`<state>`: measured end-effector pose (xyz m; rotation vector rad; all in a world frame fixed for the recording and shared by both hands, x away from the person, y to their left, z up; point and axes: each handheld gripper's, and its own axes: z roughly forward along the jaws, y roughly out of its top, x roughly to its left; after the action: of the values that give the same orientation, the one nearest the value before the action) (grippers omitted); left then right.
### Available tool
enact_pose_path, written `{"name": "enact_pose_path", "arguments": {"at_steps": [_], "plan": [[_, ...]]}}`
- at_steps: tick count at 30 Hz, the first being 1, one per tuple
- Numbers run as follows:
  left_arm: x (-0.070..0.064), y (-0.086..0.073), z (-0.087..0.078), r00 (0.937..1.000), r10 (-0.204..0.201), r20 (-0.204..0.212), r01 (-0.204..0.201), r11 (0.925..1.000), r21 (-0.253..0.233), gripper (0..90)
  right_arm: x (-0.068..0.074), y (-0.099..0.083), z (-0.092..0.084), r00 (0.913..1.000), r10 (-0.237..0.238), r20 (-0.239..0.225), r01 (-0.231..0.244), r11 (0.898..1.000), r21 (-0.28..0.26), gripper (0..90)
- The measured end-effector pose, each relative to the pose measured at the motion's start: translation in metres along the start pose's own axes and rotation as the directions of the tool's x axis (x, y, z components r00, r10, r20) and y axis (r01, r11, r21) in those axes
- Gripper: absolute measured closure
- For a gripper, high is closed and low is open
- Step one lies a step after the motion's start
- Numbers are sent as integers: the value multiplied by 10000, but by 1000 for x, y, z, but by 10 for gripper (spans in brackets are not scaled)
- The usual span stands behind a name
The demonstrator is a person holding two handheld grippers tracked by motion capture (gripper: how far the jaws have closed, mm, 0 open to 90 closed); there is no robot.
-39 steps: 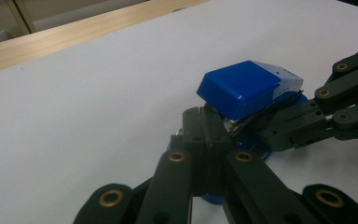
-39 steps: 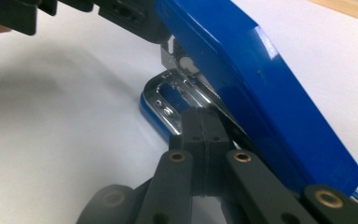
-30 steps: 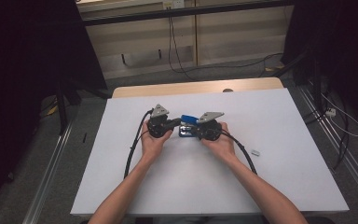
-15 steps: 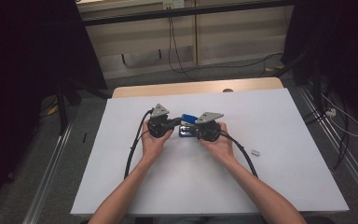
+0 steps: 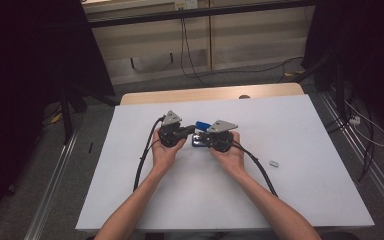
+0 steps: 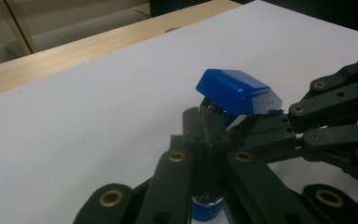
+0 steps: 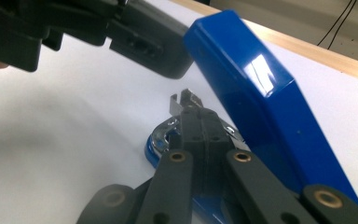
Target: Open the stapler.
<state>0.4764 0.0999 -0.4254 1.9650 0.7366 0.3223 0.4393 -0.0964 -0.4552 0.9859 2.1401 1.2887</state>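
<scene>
High view: I am seeing both grippers, left (image 5: 186, 133) and right (image 5: 200, 140), meeting over a blue stapler (image 5: 200, 125) mid-table (image 5: 290, 200). Left gripper view: jaws are clamping the stapler's metal rail (image 6: 209, 122). Right gripper view: jaws are pinching its metal part.

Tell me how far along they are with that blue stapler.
Done: the blue plastic stapler has its lid swung up. In hand: the left hand-held gripper and right hand-held gripper clamp its metal insides. Left: presumably the small grey staple strip, lying untouched.
</scene>
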Motion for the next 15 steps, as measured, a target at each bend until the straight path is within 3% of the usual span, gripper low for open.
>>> {"name": "enact_pose_path", "arguments": {"at_steps": [4,8,15], "plan": [[1,-1,0,10000,4,35,-4,10000,2,900,0,-1,1,9996,-27,292,33,9998,-216,900],[1,-1,1,9994,-322,126,319,9993,175,900,1,0,1,9992,-112,396,123,9996,-270,900],[-3,-3,10,9995,198,233,-204,9995,238,900,0,0,1,9991,-147,394,156,9996,-233,900]]}}
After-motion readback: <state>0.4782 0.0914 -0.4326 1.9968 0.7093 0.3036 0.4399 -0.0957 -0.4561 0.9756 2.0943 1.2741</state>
